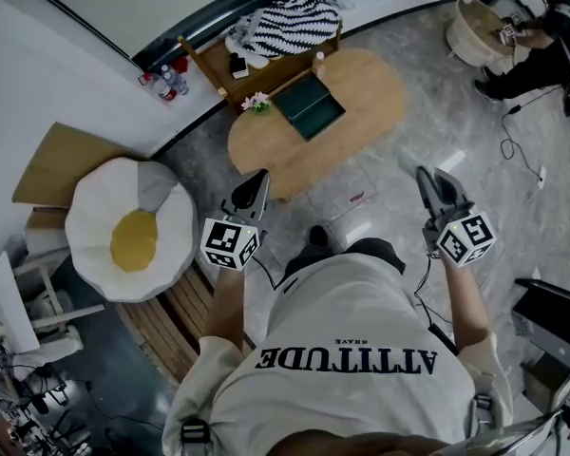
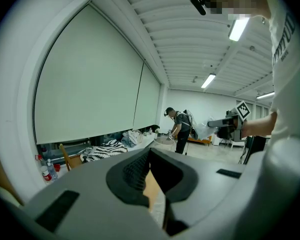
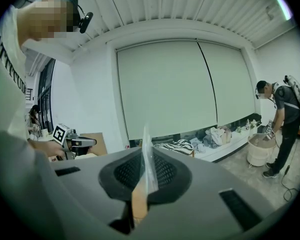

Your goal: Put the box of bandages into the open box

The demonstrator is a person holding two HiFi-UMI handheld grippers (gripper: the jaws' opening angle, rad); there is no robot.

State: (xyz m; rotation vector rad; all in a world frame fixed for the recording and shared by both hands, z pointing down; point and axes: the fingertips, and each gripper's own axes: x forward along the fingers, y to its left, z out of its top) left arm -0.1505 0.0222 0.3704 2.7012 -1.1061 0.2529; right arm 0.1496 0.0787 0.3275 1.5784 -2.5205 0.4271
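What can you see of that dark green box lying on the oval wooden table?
The dark green box is a flat rectangle that seems to lie opened out, with a pale line splitting it into two halves. Its surface looks plain and matt. Whether anything is inside is too small to tell. It rests at a slant near the middle of the light oval wooden table, and only the tabletop appears to touch it. A small bunch of pink flowers stands close by its left corner.
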